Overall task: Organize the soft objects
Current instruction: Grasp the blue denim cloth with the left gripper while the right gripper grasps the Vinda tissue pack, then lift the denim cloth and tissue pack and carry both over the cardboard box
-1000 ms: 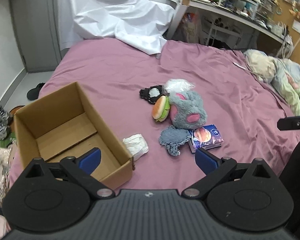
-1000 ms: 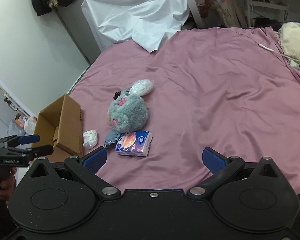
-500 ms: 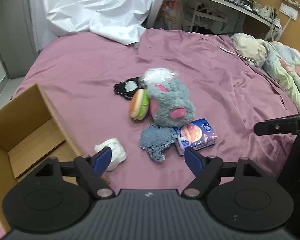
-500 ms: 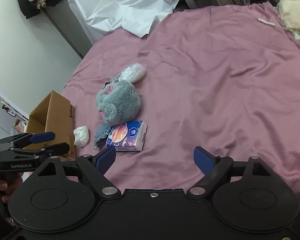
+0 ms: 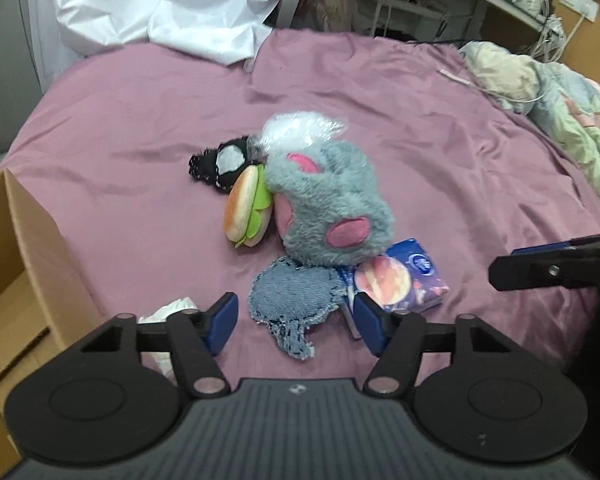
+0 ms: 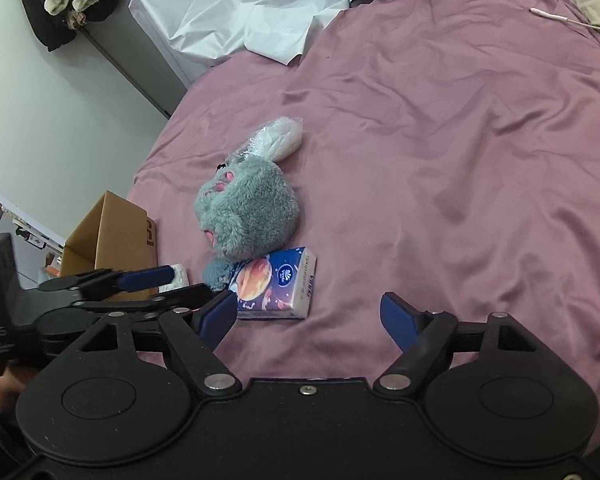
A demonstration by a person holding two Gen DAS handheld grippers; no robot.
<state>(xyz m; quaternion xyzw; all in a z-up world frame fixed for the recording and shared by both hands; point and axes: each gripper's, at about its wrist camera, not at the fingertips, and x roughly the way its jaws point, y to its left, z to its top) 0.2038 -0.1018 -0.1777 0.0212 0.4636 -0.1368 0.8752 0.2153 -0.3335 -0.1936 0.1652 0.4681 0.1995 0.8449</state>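
A pile of soft things lies on the purple bed: a grey plush (image 5: 332, 212) (image 6: 248, 212), a plush burger (image 5: 248, 212), a black-and-white toy (image 5: 220, 164), a clear bag (image 5: 300, 130) (image 6: 276, 140), a denim patch (image 5: 292, 300), a blue tissue pack (image 5: 400, 284) (image 6: 276, 282) and a white crumpled cloth (image 5: 168, 316). My left gripper (image 5: 294, 322) is open and empty, its fingers on either side of the denim patch, just above it. My right gripper (image 6: 308, 316) is open and empty, low beside the tissue pack.
An open cardboard box (image 5: 16, 280) (image 6: 112, 240) stands at the bed's left edge. A white sheet (image 5: 160, 4) is heaped at the far side, a bundled quilt (image 5: 560, 92) at the right. Desk and shelves stand beyond the bed.
My left gripper has swung right from the box and moved down toward the denim patch. My right gripper has come lower and closer to the tissue pack. Both stay open.
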